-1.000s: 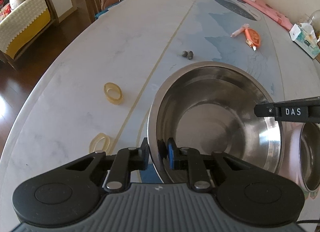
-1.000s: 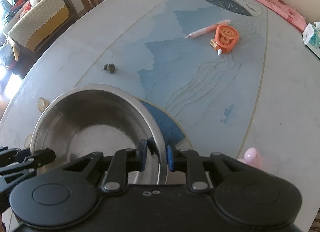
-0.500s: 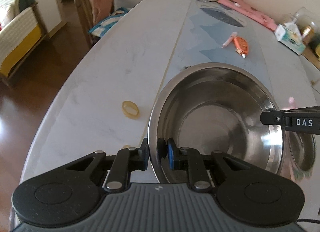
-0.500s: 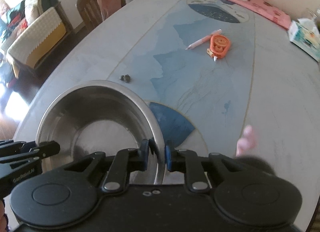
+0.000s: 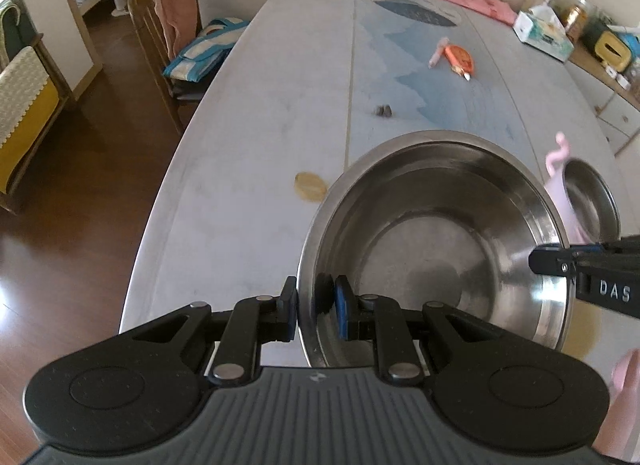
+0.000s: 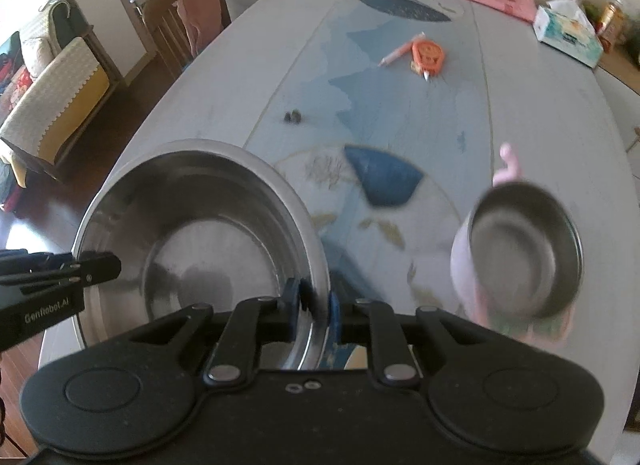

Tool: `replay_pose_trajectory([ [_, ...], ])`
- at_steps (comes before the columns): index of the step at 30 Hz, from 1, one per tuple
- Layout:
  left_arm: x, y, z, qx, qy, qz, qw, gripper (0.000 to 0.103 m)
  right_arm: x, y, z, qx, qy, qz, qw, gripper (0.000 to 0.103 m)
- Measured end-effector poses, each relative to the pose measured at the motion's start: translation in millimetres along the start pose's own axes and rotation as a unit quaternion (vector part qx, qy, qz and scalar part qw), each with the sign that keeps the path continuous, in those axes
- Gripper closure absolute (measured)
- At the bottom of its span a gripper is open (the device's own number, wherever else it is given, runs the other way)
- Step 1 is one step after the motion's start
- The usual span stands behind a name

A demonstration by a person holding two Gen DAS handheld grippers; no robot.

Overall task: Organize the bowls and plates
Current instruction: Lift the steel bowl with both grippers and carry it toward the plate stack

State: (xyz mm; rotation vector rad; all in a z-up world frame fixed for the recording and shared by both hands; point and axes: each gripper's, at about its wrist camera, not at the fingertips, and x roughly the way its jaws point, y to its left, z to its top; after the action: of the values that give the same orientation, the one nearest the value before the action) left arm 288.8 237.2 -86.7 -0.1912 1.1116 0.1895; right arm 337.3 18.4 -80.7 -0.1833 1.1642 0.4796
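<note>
Presently, large steel bowl [image 5: 436, 241] was carried above the desk [image 5: 256, 113], left claw [image 5: 307, 313] and right claw [image 6: 316, 305] each pinching opposite rims; next, presumably, lowering it level beside the small pink bowl [image 6: 520, 249].

Orange tape dispenser [image 6: 427, 55] beside pink pen [image 6: 401, 51] mid-bench [image 6: 540, 113]; tissue box [image 6: 568, 35] far right; chair [image 5: 160, 29] left.

left gripper [image 5: 307, 309]: black linkages, blue pads, silver rivets | right gripper [image 6: 315, 307]: black (lettered "DAS")
</note>
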Motion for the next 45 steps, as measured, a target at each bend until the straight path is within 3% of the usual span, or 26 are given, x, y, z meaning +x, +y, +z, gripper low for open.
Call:
replay_pose_trajectory([
  [14,-19,13,-56,0.05,0.035,-0.028,0.9977,0.085,-24,23,-81,0.052,0.019,-0.014,0.998,0.088],
  [27,-8,17,-100,0.084,0.091,-0.032,0.9918,0.083,-10,40,-144,0.067,0.073,0.002,0.995,0.088],
  [36,1,17,-115,0.098,0.123,-0.03,0.9871,0.083,-5,48,-158,0.051,0.102,0.001,0.993,0.087],
  [45,6,19,-120,0.101,0.128,-0.034,0.9861,0.084,1,48,-157,0.051,0.11,-0.004,0.993,0.087],
])
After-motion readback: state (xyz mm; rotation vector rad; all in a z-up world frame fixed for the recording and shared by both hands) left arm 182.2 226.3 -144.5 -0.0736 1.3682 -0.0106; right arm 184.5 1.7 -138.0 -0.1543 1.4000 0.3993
